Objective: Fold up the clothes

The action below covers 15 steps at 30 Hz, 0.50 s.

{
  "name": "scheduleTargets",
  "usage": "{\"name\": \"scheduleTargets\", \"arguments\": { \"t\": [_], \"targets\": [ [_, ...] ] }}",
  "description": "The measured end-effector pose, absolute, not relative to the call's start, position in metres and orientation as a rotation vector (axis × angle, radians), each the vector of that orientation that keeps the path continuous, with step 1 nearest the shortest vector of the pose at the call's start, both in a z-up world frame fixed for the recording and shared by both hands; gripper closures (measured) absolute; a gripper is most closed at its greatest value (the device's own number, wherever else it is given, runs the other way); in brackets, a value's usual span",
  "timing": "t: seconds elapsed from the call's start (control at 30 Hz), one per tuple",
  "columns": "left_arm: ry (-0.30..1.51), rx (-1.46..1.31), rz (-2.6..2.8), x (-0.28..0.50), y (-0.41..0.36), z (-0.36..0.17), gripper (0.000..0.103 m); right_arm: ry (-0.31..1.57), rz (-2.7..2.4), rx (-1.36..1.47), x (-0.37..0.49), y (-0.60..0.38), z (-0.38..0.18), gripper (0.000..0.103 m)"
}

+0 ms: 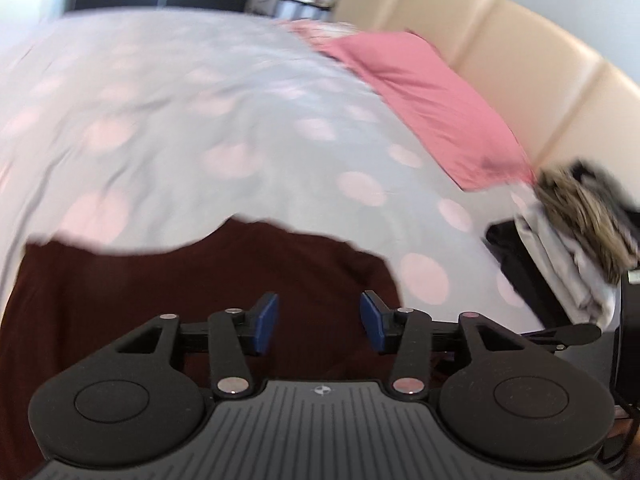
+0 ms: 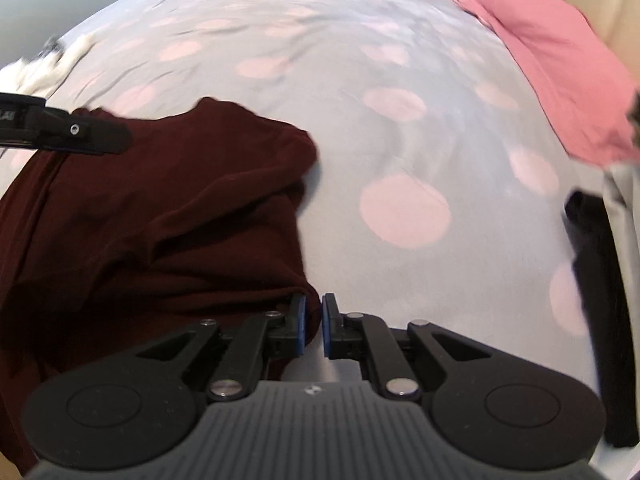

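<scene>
A: Start at your left gripper (image 1: pixel 319 322). Its jaws stand apart with nothing between the blue pads; the dark maroon garment (image 1: pixel 192 300) lies just ahead of and beneath it, spread on the spotted bedsheet (image 1: pixel 200 112). You hold no cloth on that side.

B: And in the middle?

A: The garment is bunched ahead of you and to the left of your right gripper (image 2: pixel 313 326), one rounded lobe pushed out onto the sheet. It isn't flat; creases run across it.

B: The right side?

A: Your right gripper's pads are nearly together, at the garment's near right edge. The cloth comes up to the left pad, but whether a hem is actually pinched between them I can't tell. Further right of the tool sits a stack of folded clothes (image 1: pixel 576 248), and beyond it a pink pillow (image 1: pixel 432 108) by the headboard (image 1: pixel 520 52).

B: So which step is this?

A: I'd judge you are partway into a fold, with one side let go and the other edge perhaps in hand.

B: Next?

A: You likely need your left gripper to close on the cloth edge below it, then both tools to carry matching corners across evenly, so the bunch smooths out.
</scene>
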<state>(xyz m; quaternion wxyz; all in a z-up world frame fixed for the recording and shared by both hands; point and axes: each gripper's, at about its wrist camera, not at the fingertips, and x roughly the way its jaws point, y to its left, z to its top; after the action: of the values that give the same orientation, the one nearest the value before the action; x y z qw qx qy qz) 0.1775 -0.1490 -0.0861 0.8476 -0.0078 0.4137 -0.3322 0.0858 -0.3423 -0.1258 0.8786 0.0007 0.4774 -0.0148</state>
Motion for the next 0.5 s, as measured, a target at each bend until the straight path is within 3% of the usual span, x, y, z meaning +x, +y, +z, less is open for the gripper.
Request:
{"name": "scheduleTargets", "arguments": {
  "t": [0.3,0.4,0.5],
  "targets": [
    [0.788,0.284,-0.807,0.167,-0.246,-0.096,0.061,1.001,-0.016,0.059,0.083,-0.347,-0.132,0.094],
    [0.805,0.404,-0.823,0.171,-0.269,-0.114,0.078,1.002,-0.012,0.071,0.082,-0.351,-0.132,0.094],
    [0.816,0.474,-0.819,0.178,-0.27,-0.129,0.088,1.003,-0.007,0.08,0.083,-0.353,-0.134,0.094]
  ]
}}
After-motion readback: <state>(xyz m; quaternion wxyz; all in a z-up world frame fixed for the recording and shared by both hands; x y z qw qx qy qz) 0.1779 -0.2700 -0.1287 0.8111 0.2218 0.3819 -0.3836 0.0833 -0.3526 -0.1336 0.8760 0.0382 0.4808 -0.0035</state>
